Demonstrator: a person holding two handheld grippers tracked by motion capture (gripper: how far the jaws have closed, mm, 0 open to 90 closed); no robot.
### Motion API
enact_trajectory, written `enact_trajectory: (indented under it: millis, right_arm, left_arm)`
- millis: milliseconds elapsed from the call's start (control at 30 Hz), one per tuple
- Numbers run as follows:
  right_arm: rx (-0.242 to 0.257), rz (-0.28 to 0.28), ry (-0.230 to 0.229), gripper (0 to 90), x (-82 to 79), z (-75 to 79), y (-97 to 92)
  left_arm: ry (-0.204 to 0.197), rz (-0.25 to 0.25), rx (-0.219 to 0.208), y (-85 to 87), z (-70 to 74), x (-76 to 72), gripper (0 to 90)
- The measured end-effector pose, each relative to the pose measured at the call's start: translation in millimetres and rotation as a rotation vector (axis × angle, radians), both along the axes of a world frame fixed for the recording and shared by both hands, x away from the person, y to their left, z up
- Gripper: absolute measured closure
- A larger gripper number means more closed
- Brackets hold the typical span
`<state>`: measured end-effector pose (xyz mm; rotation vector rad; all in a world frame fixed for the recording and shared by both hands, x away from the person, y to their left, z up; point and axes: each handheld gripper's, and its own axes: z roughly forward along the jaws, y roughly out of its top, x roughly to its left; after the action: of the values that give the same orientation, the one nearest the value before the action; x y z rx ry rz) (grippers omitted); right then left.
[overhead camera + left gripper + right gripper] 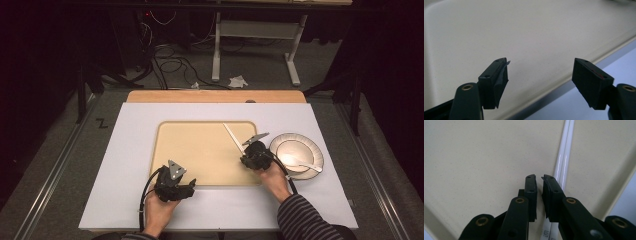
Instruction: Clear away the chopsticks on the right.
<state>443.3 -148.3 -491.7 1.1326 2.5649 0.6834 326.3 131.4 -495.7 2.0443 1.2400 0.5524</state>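
A white plastic knife (233, 136) lies slantwise on the right part of a beige tray (195, 150). My right gripper (246, 150) sits at the knife's near end. In the right gripper view the gripper (539, 178) is shut, with only a thin slit between the jaws and nothing in it. The knife (564, 150) runs along the tray (474, 157) and passes under the right-hand jaw. My left gripper (191, 186) rests at the tray's near edge, left of centre. It is open (540, 67) above the tray's rim (564, 80), and nothing is between its pads.
A white plate (281, 142) with a white plastic utensil (306, 164) on it stands right of the tray, beside my right hand. Tray and plate rest on a white board (135, 200) over a wooden table. Cables and a desk frame (217, 45) lie on the floor beyond.
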Motion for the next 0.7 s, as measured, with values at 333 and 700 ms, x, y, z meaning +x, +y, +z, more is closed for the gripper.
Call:
enact_trajectory:
  millis: [333, 700]
  right_arm:
    - [0.007, 0.007, 0.004, 81.1, -0.6, 0.4, 0.7]
    - [0.013, 0.017, -0.001, 70.7, -1.6, 2.4, -0.1]
  left_arm:
    - [0.003, -0.004, 0.003, -1.1, -0.2, 0.2, 29.3]
    - [0.006, -0.016, 0.005, -2.6, -0.7, 0.2, 28.9]
